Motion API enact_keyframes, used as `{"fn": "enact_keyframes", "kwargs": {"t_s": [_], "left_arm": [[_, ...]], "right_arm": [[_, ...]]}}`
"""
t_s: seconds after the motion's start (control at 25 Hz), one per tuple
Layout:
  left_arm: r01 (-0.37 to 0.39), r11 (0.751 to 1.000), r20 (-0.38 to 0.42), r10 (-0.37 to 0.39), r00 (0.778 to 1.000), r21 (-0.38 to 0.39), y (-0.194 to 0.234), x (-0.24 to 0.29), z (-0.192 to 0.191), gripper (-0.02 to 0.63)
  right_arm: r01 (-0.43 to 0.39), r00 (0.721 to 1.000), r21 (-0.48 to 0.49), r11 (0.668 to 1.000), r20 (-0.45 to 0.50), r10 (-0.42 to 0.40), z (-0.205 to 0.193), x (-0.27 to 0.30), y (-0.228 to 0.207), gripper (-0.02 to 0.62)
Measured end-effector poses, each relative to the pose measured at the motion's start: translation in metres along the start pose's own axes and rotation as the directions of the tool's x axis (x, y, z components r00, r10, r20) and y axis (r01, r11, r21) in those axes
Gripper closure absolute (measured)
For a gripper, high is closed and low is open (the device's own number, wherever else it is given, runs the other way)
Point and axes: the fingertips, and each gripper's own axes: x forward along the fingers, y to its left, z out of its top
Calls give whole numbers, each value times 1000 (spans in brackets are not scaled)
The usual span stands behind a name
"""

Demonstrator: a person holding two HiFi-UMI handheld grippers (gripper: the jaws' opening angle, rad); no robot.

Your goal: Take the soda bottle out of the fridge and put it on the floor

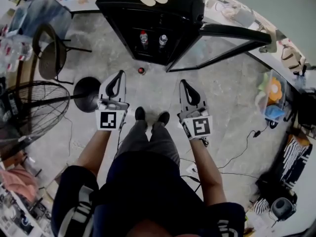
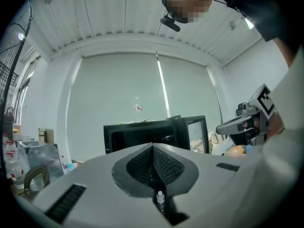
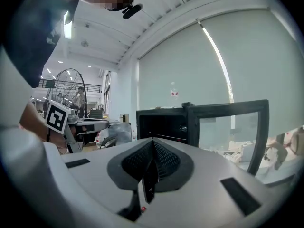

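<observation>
A black mini fridge [image 1: 148, 14] stands at the top of the head view with its glass door [image 1: 222, 43] swung open to the right. Two bottles [image 1: 143, 37] stand upright inside it. A small red-capped bottle [image 1: 141, 70] stands on the floor just in front of the fridge. My left gripper [image 1: 121, 74] and right gripper [image 1: 183, 83] are held side by side, short of that bottle and apart from it, both shut and empty. The left gripper view shows shut pads [image 2: 153, 148] facing the fridge [image 2: 142, 134]. The right gripper view shows the same [image 3: 152, 144], with the fridge [image 3: 161, 122] ahead.
A floor fan [image 1: 29, 107] and a black chair [image 1: 49, 58] stand at the left, with a round black stand base [image 1: 88, 94] near my left gripper. A clear bin of toys [image 1: 274, 95] and cables [image 1: 242, 147] lie at the right. The person's feet [image 1: 140, 113] are between the grippers.
</observation>
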Motion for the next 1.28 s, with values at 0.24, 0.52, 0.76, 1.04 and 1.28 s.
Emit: {"fn": "enact_keyframes", "kwargs": {"t_s": [0.24, 0.52, 0.76, 1.04, 1.28], "left_arm": [[8, 1000, 10, -8, 1000, 7, -8, -12, 43, 581], [36, 999, 25, -36, 999, -9, -21, -33, 84, 581], [42, 999, 44, -41, 998, -22, -30, -44, 105, 581], [53, 999, 58, -53, 997, -11, -35, -56, 121, 581], [33, 999, 28, -33, 999, -12, -29, -59, 118, 581]], "right_arm": [[47, 998, -5, 999, 34, -47, 44, -25, -4, 577], [91, 995, -7, 996, 49, -90, 78, -56, 1, 577], [127, 989, -52, 991, 75, -123, 105, -71, 1, 577], [163, 984, -53, 985, 86, -159, 123, -90, -1, 577], [175, 983, -64, 982, 59, -171, 121, -95, 0, 577]]}}
